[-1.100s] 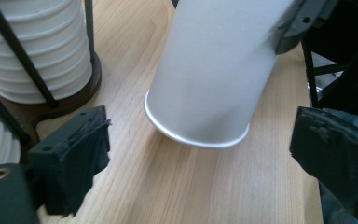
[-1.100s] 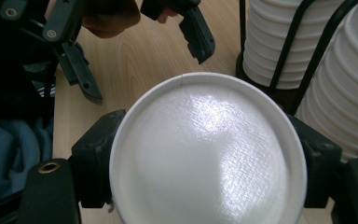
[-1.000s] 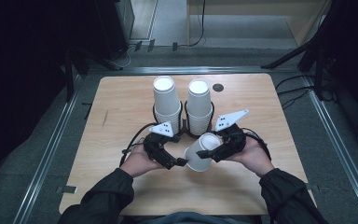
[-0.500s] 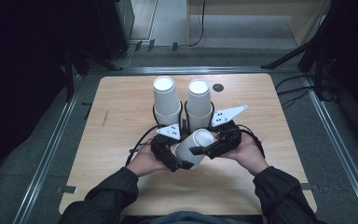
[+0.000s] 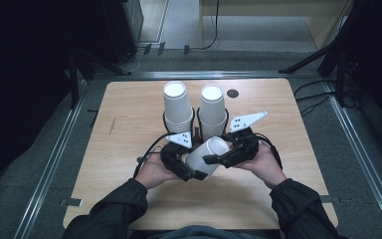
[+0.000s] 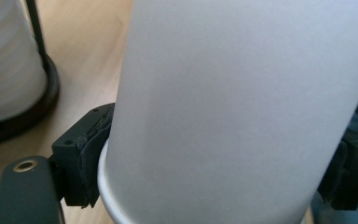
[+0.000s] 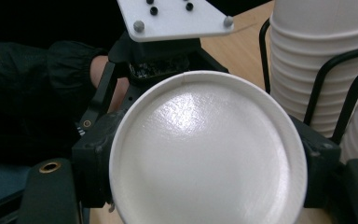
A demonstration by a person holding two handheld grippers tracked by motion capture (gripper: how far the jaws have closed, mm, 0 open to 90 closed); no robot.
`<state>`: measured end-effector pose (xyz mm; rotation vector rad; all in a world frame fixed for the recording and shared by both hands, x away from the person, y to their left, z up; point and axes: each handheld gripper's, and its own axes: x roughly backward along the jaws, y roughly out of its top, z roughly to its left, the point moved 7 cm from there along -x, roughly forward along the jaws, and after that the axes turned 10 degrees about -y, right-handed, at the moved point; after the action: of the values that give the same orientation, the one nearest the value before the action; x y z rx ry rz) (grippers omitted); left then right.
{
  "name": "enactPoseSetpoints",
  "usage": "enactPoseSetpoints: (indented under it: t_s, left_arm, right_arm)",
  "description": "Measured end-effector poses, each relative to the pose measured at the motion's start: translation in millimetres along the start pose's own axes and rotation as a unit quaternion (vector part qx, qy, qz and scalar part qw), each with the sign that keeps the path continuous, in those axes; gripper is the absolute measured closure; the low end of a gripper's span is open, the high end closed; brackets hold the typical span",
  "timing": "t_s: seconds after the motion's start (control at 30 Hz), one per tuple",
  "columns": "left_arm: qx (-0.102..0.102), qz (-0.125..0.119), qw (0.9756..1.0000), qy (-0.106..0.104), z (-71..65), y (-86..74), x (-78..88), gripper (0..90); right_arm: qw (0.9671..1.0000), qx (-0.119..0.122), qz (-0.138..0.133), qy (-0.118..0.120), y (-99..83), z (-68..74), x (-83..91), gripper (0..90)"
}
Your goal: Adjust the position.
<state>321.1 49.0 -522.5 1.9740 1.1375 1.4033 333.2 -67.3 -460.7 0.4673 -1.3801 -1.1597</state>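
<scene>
A white paper cup [image 5: 204, 154] hangs tilted just above the wooden table [image 5: 129, 129], held from both sides. My left gripper [image 5: 193, 168] has its jaws round the cup's lower left part; they have just been closing, and its pads [image 6: 81, 158] press on the cup wall [image 6: 242, 93]. My right gripper [image 5: 222, 152] is shut on the upper right end of the same cup. In the right gripper view one round end of the cup [image 7: 205, 154] faces the camera between the jaws, with the left gripper's grey plate [image 7: 172, 16] behind it.
Two tall stacks of white cups [image 5: 176, 104] [image 5: 212, 109] stand upright in black wire holders [image 7: 321, 79] just beyond the hands. A small dark disc [image 5: 233, 93] lies near the table's far edge. Metal rails [image 5: 54, 159] run along both sides of the table.
The cup was upright in the right gripper with its mouth up. It has tipped over to the left, and the left gripper has come in around it.
</scene>
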Motion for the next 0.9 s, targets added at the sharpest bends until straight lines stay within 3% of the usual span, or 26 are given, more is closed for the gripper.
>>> enactPoseSetpoints:
  t_s: [0.1, 0.17, 0.2, 0.3, 0.43, 0.53, 0.7, 0.8, 0.9]
  left_arm:
    - [0.002, -0.004, 1.0, -0.005, 0.4, 0.6, 3.9, 15.0]
    - [-0.006, -0.007, 0.9999, 0.006, 0.7, 1.5, 8.2, 15.6]
    - [-0.007, -0.005, 1.0, -0.003, 0.5, 1.0, 10.1, 15.8]
    - [-0.009, 0.003, 1.0, 0.003, 2.1, -1.3, 16.2, 16.2]
    - [-0.006, 0.015, 0.9995, 0.027, 4.1, -2.3, 26.2, 16.0]
    - [-0.01, 0.031, 0.9989, 0.034, 2.1, -1.7, 30.9, 16.0]
    - [-0.033, 0.085, 0.9941, 0.058, 2.1, -2.4, 32.8, 15.9]
    - [-0.031, 0.103, 0.9924, 0.061, 5.3, -5.5, 30.0, 15.9]
    - [-0.02, 0.13, 0.9891, 0.067, 12.7, -11.8, 26.1, 15.8]
  right_arm:
    - [0.9999, 0.007, 0.007, -0.008, -0.9, -0.5, 1.2, 20.3]
    - [0.9997, 0.016, 0.011, -0.011, -1.2, -0.7, 3.1, 18.9]
    - [0.9997, 0.018, 0.009, -0.016, -0.8, -1.2, 5.2, 17.6]
    - [0.9997, 0.02, 0.006, -0.014, -0.9, -2.1, 12.3, 16.4]
    - [0.9983, 0.037, 0.026, -0.036, -10.8, -4.0, 19.3, 15.6]
    - [0.9975, 0.045, 0.038, -0.04, -20.0, -4.3, 21.8, 16.2]
    - [0.9963, 0.054, 0.056, -0.035, -36.9, -4.1, 25.2, 19.7]
    - [0.9952, 0.063, 0.062, -0.042, -44.5, -4.5, 25.6, 19.7]
    - [0.9937, 0.076, 0.073, -0.04, -49.4, -4.5, 23.2, 21.1]
